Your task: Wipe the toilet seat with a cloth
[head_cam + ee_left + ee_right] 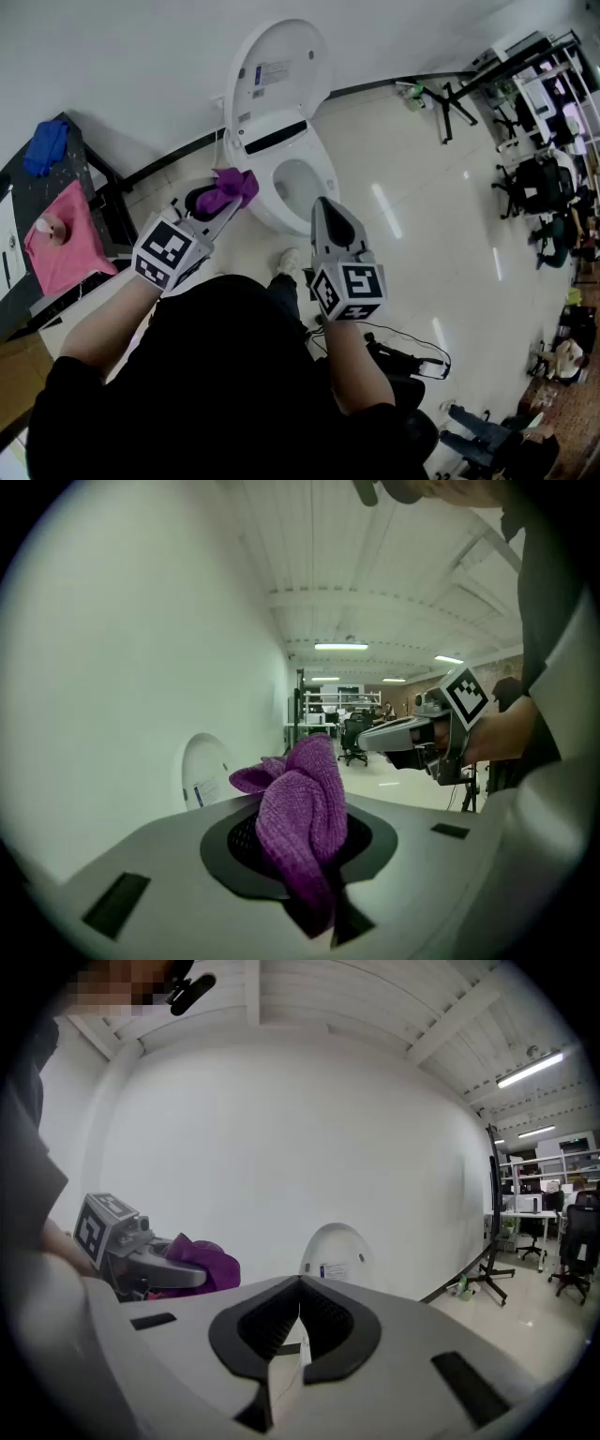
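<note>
**Purple cloth pinched and ready, not yet on the seat**

Purple and knitted-looking, the cloth (228, 187) (300, 808) is bunched in a loose wad in the left gripper (223, 199) (309, 855), whose jaws are clamped on its lower folds. It hangs by the left rim of the toilet seat (330, 173), and we judge that it is not yet touching the rim. The right gripper (325, 204) (300, 1321) hovers over the front of the toilet seat, its jaws pressed together with nothing between them.

To wipe well, we would lower the wad until a broad fold lies flat on the rim, not just a corner. We would then draw it around the ring in one continuous pass, pressing lightly so the cloth does not pull out of the jaws. The free gripper should stay out of the wiping path. Because the cloth is bunched, little of it would meet the seat, so we would tilt the gripper to bring more fabric down.

Behind the toilet seat the lid (277, 70) (336, 1252) stands raised, with a label (272, 72) whose print is too small for us to read. The marker cubes show only black-and-white squares. Left of the toilet seat, a black table (23, 192) holds a pink cloth (61, 239) and a blue cloth (45, 145).
</note>
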